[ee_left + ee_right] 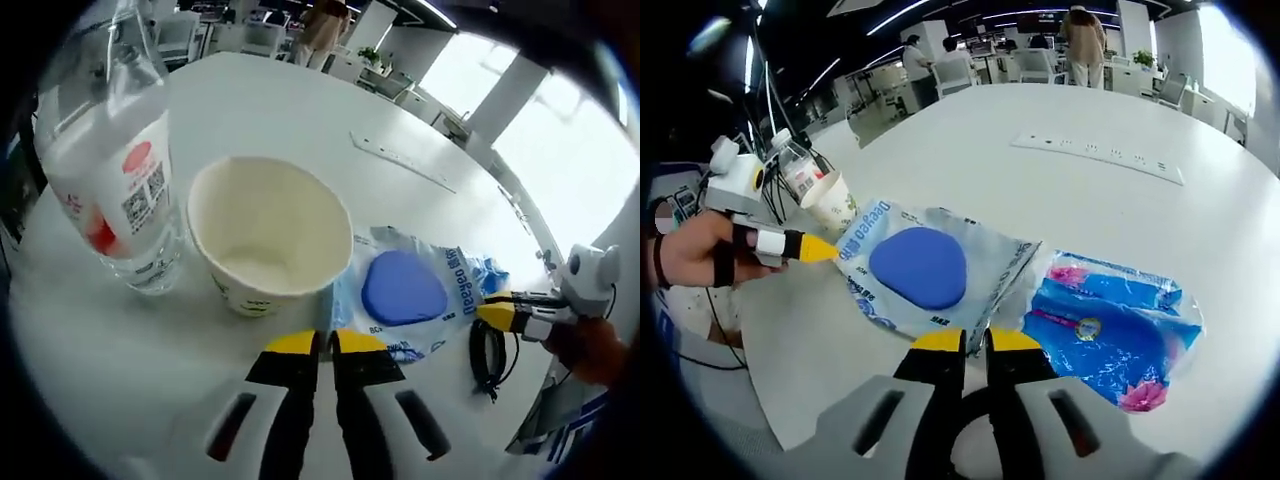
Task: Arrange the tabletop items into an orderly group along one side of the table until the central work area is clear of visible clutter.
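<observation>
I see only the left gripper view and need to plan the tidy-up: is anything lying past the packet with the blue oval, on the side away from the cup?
Observer: Yes. In the right gripper view a second packet, blue with pink flowers, lies beside the packet with the blue oval, and their edges meet.
Operator: And where are the right gripper's tips?
Observer: The right gripper has its jaws together at the near edge, right where the two packets meet. I cannot tell whether it pinches the film.
</observation>
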`<state>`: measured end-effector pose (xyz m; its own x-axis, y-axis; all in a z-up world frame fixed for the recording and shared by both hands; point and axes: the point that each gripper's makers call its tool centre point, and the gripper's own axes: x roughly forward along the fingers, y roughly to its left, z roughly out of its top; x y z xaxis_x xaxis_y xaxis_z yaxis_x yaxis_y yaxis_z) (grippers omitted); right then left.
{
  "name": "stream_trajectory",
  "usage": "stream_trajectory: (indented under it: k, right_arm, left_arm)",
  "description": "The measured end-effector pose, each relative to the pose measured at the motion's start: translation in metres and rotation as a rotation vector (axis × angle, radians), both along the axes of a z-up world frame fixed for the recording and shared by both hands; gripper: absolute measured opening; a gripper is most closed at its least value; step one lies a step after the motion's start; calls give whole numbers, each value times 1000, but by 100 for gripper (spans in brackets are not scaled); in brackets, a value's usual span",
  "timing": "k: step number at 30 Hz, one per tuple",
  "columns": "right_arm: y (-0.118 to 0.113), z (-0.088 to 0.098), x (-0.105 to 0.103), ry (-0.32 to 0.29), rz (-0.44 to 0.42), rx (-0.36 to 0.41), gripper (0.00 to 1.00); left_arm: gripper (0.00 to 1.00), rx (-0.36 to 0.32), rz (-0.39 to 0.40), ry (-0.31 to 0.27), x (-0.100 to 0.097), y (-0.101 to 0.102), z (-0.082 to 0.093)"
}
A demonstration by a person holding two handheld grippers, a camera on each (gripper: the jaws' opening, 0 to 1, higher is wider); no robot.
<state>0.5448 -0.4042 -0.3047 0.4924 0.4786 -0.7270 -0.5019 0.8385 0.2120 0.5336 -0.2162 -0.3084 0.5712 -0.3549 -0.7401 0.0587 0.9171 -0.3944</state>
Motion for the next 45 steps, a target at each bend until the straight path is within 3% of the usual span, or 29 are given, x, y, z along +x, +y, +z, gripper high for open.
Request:
stream_trajectory:
  k: [19, 45]
  right_arm:
    - [-12, 11, -12, -23, -13, -15, 8]
    - [-86, 8, -56, -25, -122, -100, 10]
  left_arm:
    - [5, 26, -18, -28, -22, 13, 18]
    - [8, 56, -82, -54, -67, 26, 26]
